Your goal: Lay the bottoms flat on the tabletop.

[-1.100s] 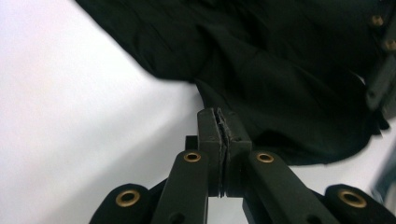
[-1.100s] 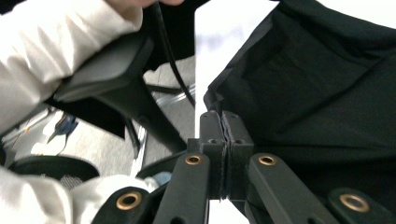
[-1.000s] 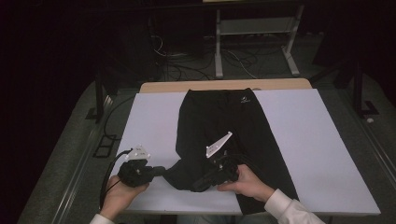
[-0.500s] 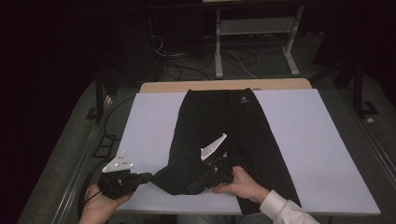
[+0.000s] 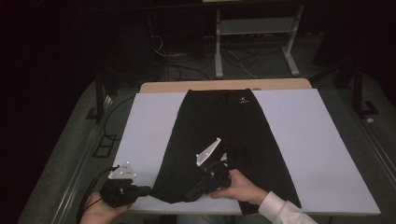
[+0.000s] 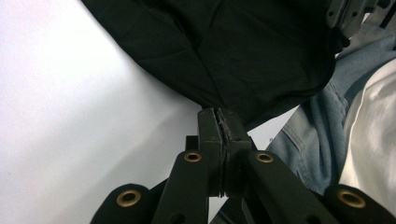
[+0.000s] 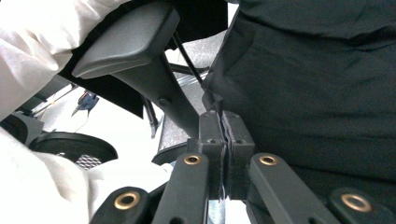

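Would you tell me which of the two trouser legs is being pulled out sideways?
The leg of the black trousers on the left of the high view, its hem pinched by the left tool; the other lies straight.

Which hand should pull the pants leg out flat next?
Probably the left. The left gripper pinches the trouser leg's hem at the sheet's near-left edge, bare sheet beside it; the right gripper grips mid-fabric.

Trousers lying lengthwise on the middle of the table, waistband at the far edge, left gripper sitting at the near left corner, right gripper lying on the near trouser legs.
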`<state>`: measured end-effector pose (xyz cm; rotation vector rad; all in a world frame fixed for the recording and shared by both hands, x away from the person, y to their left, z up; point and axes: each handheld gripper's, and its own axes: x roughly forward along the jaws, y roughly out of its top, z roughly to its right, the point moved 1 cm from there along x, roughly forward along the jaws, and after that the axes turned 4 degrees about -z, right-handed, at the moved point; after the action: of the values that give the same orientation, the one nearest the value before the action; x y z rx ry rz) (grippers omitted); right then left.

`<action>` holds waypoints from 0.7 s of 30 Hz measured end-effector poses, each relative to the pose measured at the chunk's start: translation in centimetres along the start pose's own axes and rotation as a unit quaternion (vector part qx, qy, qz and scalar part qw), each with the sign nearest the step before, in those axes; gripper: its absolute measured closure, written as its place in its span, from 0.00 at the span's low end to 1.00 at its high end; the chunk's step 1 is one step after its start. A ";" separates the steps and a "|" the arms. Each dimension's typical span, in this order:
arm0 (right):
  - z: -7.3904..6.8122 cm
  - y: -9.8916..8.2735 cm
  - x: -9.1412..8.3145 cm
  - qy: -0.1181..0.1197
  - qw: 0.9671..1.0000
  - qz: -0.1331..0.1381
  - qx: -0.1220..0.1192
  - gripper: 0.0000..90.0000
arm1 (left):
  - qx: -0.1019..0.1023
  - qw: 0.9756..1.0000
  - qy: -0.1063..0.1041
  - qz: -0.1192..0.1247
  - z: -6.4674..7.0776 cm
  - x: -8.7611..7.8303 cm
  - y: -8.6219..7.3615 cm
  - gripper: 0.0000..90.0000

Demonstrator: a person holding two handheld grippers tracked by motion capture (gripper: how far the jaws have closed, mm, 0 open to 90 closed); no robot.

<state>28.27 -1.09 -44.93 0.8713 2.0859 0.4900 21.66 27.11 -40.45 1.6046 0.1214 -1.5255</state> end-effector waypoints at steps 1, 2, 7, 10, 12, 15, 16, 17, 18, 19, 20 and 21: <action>0.0 0.0 0.0 0.001 1.000 -0.002 0.003 0.94 | -0.002 1.000 -0.001 0.002 -0.1 0.0 0.0 0.97; 0.1 0.0 0.0 0.005 1.000 -0.001 0.007 0.88 | -0.002 1.000 0.000 0.004 -0.1 0.0 0.1 0.95; -0.2 -0.1 -0.6 -0.030 0.999 0.017 -0.002 0.69 | -0.006 1.000 0.003 0.026 -0.4 -0.1 0.5 0.79; -0.3 -0.3 -1.3 -0.061 0.998 0.027 -0.006 0.58 | -0.008 0.999 0.005 0.042 -0.5 0.0 0.9 0.66; -0.3 -0.4 -1.8 -0.077 0.996 0.033 -0.006 0.52 | -0.010 0.999 0.002 0.052 -0.6 0.0 1.2 0.60; -0.4 -0.6 -2.7 -0.101 0.994 0.043 -0.006 0.43 | -0.007 0.998 -0.004 0.064 -0.7 0.2 1.7 0.51; -0.5 -0.6 -2.9 -0.108 0.993 0.044 -0.007 0.39 | -0.006 0.998 -0.007 0.067 -0.7 0.3 1.8 0.47; -0.5 -0.7 -3.1 -0.114 0.992 0.044 -0.005 0.36 | -0.005 0.998 -0.009 0.069 -0.6 0.3 1.9 0.45; -0.5 -0.7 -3.3 -0.119 0.992 0.045 -0.004 0.33 | -0.004 0.997 -0.011 0.073 -0.6 0.4 2.1 0.43; -0.5 -0.7 -3.5 -0.126 0.991 0.046 -0.001 0.28 | -0.003 0.997 -0.012 0.075 -0.6 0.4 2.2 0.40; -0.5 -0.7 -3.7 -0.131 0.990 0.048 0.000 0.25 | -0.001 0.997 -0.014 0.078 -0.6 0.4 2.3 0.38; -0.5 -0.7 -3.8 -0.136 0.989 0.050 0.002 0.21 | 0.000 0.996 -0.017 0.082 -0.5 0.4 2.5 0.36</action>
<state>29.27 -4.40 -43.05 0.9908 1.8023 0.3957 23.67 25.76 -39.64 1.5483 -0.0298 -1.4261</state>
